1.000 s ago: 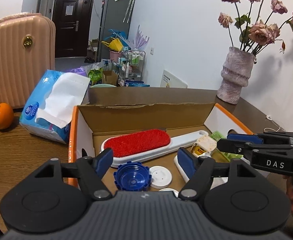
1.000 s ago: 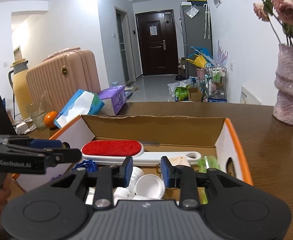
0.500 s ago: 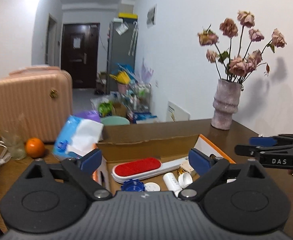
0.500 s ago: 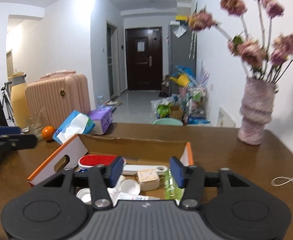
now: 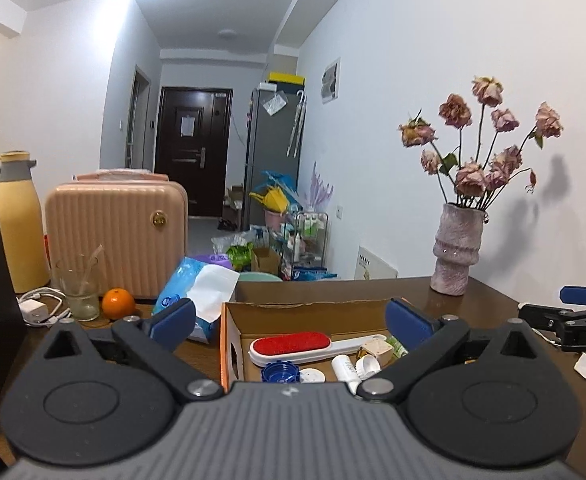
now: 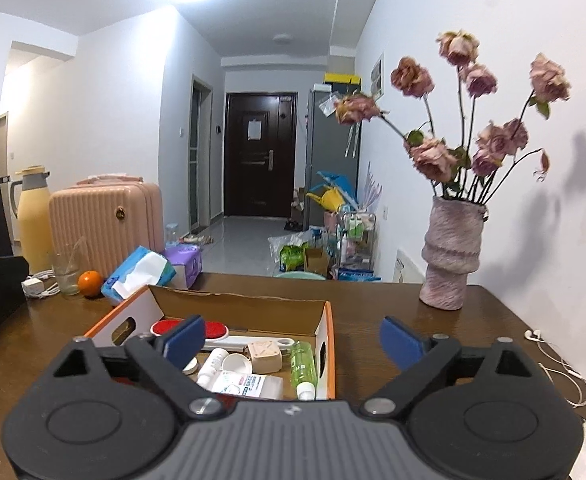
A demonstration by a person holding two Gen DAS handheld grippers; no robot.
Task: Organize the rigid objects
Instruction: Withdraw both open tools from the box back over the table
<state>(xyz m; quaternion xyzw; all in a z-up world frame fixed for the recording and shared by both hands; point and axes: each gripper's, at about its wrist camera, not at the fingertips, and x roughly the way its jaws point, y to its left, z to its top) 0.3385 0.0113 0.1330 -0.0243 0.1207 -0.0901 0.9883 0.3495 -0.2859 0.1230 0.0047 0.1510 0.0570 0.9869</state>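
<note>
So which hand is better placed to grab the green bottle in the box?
Right, probably: the green bottle lies at the right end of the box, framed by the open right tongs; the open left tongs centre on the red brush.

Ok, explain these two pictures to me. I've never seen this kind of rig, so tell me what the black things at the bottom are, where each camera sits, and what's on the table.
There is no robot here. A person holds a hand-held two-finger gripper in each hand, and each gripper carries a wide-angle camera that looks forward along its fingers. The black shapes with blue pads are those fingers.

One picture comes from the left gripper, the other from the right gripper. Both are open and hold nothing.

On the brown table stands an open cardboard box with a red lint brush, a blue cap, a green bottle and other small items inside. Around it are a tissue pack, an orange, a glass, a pink case and a vase of dried roses.
</note>
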